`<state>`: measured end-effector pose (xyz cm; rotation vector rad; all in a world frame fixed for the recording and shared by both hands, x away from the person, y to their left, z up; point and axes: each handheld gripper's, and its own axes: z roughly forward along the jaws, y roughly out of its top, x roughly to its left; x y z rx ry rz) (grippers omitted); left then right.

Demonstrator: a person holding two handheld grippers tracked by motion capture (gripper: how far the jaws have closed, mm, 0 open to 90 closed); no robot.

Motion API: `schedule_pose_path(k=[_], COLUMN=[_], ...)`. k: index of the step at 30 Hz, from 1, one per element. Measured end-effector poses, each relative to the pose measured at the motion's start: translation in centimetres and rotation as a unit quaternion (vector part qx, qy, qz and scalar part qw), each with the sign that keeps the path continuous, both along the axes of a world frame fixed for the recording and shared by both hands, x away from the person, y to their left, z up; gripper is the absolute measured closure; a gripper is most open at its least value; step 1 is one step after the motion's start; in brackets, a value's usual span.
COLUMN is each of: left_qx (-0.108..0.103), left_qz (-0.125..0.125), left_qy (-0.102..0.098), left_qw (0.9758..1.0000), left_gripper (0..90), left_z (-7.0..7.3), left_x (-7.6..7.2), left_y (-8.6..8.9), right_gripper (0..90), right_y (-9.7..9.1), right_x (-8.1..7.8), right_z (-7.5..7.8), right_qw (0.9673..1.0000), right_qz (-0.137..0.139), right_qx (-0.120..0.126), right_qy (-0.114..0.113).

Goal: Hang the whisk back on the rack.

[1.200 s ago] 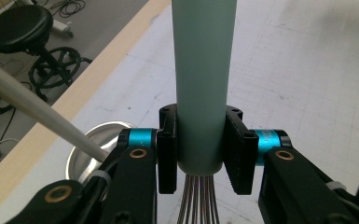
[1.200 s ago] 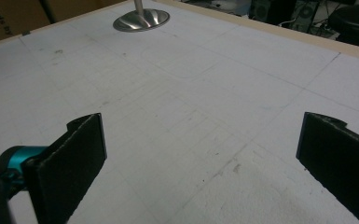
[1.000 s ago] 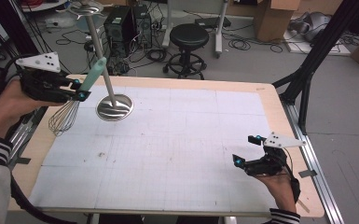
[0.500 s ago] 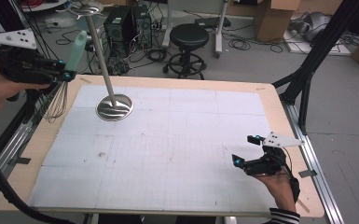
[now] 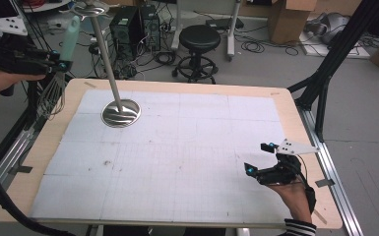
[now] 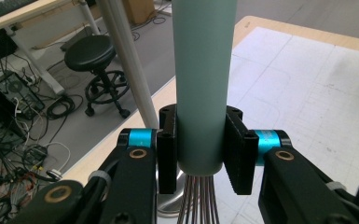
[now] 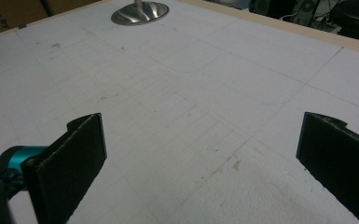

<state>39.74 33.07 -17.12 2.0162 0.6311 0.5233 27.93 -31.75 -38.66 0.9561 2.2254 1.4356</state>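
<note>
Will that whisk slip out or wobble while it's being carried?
Probably not slip: the left gripper pinches the whisk on both sides of its smooth, round handle. It looks light, being thin wires and a slim handle. The hanging wires may spring a little.

1. This is a lab or a workshop, not a home.
2. The big table has a white sheet with grid lines on it.
3. Behind the table stands a black stool.
4. Left of the stool are black computer boxes and many loose cables on the grey floor.
5. Right of the stool are cardboard boxes.
</note>
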Motion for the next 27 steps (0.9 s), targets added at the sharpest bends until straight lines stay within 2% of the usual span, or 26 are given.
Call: schedule_pose_path(k=[5,8,11,27], left_qx=[0.002,-0.004,0.002,0.011], left_qz=[0.001,0.002,0.007,0.048], left_qy=[0.001,0.003,0.007,0.023], left_qw=[1.0000,1.0000,1.0000,0.9985], left_gripper=[69.5,69.4,69.4,69.4], left_z=[0.0,0.1,0.0,-0.9], left_x=[0.7,1.2,1.6,3.2], left_y=[-0.1,-0.2,-0.5,-1.8], right_gripper=[0.5,0.5,0.5,0.5], right_y=[0.0,0.0,0.0,-0.1], right_x=[0.1,0.1,0.0,0.0], right_z=[0.0,0.1,0.2,0.2], right_qw=[1.0000,1.0000,1.0000,1.0000], right_qz=[0.000,0.000,0.000,0.001], right_qx=[0.000,0.000,-0.001,0.004], right_qy=[0.000,0.000,-0.003,-0.003])
